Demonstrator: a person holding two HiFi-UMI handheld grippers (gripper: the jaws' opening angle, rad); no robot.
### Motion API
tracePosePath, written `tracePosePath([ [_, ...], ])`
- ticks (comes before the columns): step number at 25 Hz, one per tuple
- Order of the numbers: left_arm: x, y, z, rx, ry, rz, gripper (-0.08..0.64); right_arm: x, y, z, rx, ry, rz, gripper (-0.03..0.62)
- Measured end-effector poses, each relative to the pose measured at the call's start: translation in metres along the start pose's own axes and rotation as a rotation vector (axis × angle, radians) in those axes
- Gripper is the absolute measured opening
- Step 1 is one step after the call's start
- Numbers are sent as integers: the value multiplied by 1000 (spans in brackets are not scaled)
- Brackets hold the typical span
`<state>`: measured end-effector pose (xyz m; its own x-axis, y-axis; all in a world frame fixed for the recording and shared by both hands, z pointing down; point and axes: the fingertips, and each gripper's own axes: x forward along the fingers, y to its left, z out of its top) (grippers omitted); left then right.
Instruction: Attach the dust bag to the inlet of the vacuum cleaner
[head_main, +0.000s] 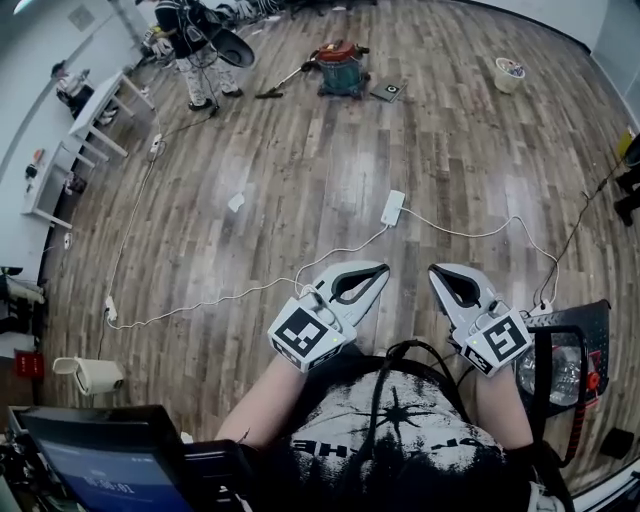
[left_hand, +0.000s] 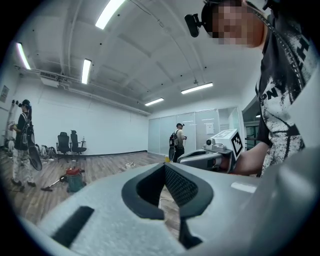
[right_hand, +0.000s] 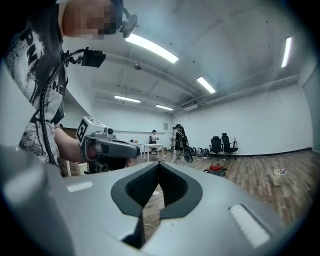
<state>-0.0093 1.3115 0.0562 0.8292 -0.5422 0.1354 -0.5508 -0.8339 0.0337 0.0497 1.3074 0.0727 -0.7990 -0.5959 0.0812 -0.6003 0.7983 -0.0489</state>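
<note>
- Vacuum cleaner (head_main: 341, 66) is seen far across the wood floor (head_main: 300, 170), well apart from both grippers and touched by neither.
- Left gripper (head_main: 379, 271): jaws are closed tip to tip, and nothing is held between the pads.
- Right gripper (head_main: 437, 271): jaws are closed together too, and nothing is gripped.
- Both grippers are held side by side, near each other, just ahead of a black printed shirt (head_main: 400, 430), and are pointed out over the floor.
- Writing: each marker cube (head_main: 305, 335) carries black-and-white square codes with no letters. The shirt print is cut off and cannot be read reliably.
- A marker tile (head_main: 390, 91) is laid just beside the vacuum cleaner.
- Vacuum cleaner look: a red drum with a dark top, stood upright. A wand (head_main: 285, 80) is laid on the floor to its left in the head view.
- A white power strip (head_main: 393, 207) with a white cable (head_main: 470, 232) is laid between the grippers and the vacuum cleaner.
- A second person (head_main: 197, 50) is seen standing near the vacuum cleaner.
</note>
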Motion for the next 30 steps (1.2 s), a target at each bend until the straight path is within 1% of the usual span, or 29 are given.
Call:
tracePosePath([
  [5, 5, 17, -5, -19, 5, -21, 0, 16, -6, -1, 2, 10, -2, 8],
  [10, 25, 67, -10, -45, 4, -53, 0, 57, -35, -2, -3, 37, -17, 8],
  [15, 40, 94, -4, -28, -7, -105, 0, 76, -54, 5, -23, 35, -54, 8],
  [17, 47, 115, 0, -15, -9, -128, 0, 93, -66, 11, -33, 32, -65, 8],
  [22, 67, 192, 14, -5, -2, -171, 0, 157, -111, 26, -38, 43, -112, 8],
  [24, 72, 213, 17, 4, -7, -187, 0, 174, -121, 28, -36, 47, -131, 8],
  [27, 77, 240, 18, 28, -37, -222, 0, 198, -135, 27, -40, 56, -158, 8],
  [28, 79, 250, 17, 39, -38, -229, 0, 205, -139, 27, -42, 59, -165, 8],
  [30, 82, 266, 14, 32, -18, -238, 0, 219, -147, 26, -44, 66, -177, 8],
])
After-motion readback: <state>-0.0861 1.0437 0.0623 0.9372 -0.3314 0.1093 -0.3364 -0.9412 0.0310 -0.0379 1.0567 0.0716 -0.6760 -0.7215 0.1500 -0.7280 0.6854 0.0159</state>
